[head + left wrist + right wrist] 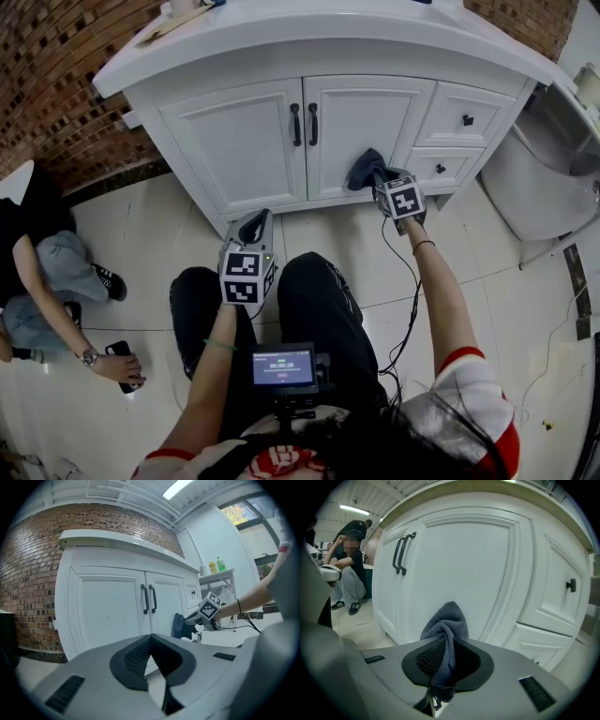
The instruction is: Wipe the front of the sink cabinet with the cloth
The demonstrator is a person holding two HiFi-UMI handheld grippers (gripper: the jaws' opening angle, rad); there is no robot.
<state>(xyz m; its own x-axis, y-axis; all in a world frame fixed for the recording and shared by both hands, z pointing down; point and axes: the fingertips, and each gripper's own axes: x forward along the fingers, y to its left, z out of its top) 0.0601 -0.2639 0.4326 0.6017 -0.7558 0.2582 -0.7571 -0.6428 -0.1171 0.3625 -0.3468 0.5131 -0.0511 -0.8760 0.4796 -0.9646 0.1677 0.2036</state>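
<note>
dark blue-grey terry cloth (446, 623) pinched between the jaws of the right gripper (442, 662), jaws clamped on its middle, bunched end sticking out forward, short tail hanging below. in head view the cloth (365, 168) sits at the lower part of the right-hand door (361, 127) of the white panelled sink cabinet (246, 142), just in front of the panel, contact can't be confirmed. right gripper (381, 185) held out on a stretched arm. two black bar handles (305, 124) where the doors meet, small drawers with black knobs (467, 120) to the right. left gripper (253, 223) back near the person's knees, well apart from the cabinet, jaws pressed together on nothing (150, 651). red-brown brick wall (56, 84) at left, crouched person in jeans (42, 277) on the glossy pale tiled floor (141, 225)
</note>
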